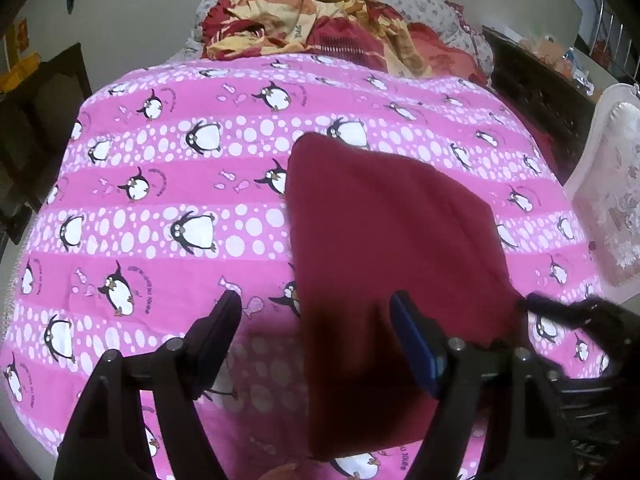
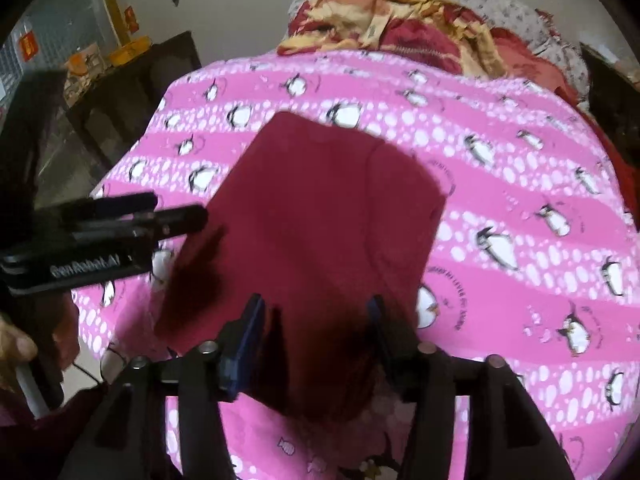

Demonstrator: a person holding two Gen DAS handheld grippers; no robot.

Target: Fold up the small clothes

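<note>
Two grippers: both above a bed, angled down at one garment.
Left gripper (image 1: 316,304): jaws spread wide, nothing between the pads; left finger over bare sheet, right blue-padded finger over the garment's left edge. No grip visible.
Same gripper from right wrist view (image 2: 176,210): comes in from the left edge, tips beside the garment's left side; contact with cloth can't be told.
Hand (image 2: 14,346): part of the person's hand at lower left, on that gripper's handle.
Garment (image 1: 384,240): dark red small garment, folded into a flat rough rectangle, lying on the sheet, centre to right in the left wrist view.
Right gripper (image 2: 316,308): jaws wide apart over the garment's near edge, blue pads either side, not pinching cloth.
Sheet (image 1: 160,216): pink penguin-print bedsheet under everything.
Far end: crumpled red-and-yellow blanket (image 1: 320,20) past the sheet.
Far right: white padded chair (image 1: 608,200) beside the bed.
</note>
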